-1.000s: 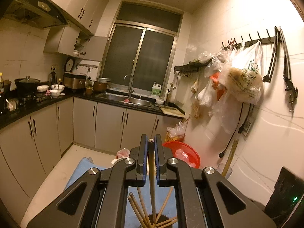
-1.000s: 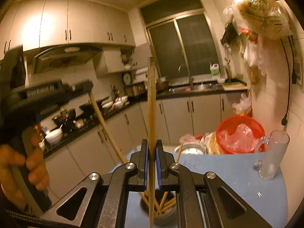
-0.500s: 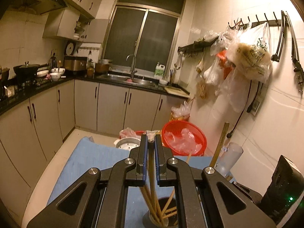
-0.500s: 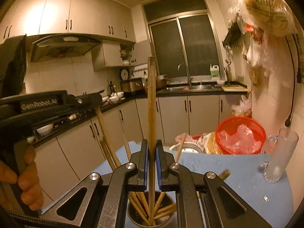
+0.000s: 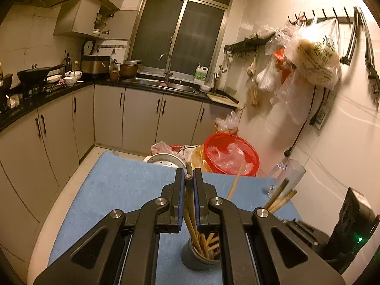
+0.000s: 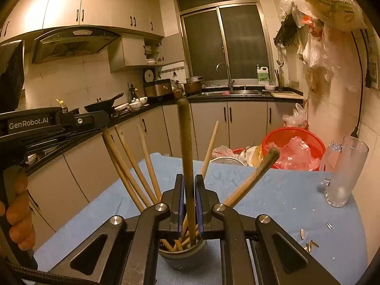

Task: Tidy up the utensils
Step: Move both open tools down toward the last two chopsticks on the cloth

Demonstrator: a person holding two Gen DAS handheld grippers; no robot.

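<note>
both grippers [image 5: 188,182] [image 6: 189,185] gripping chopsticks [image 6: 184,142] (over holder [image 6: 181,253])

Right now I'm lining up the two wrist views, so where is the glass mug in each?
Left wrist: glass mug right of centre, near the wall, behind chopsticks.
Right wrist: glass mug at the far right, upright on the blue cloth.
Shared landmark: red basket, just left of the mug.

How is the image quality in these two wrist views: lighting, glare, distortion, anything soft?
Left wrist: dim orange cast, blown-out glare on the wall at upper right, strong fisheye bend with dark corners, holder sharp. Right wrist: same warm tint, hotspot on the cabinets, the chopstick close to the lens slightly soft, glass clear.
</note>
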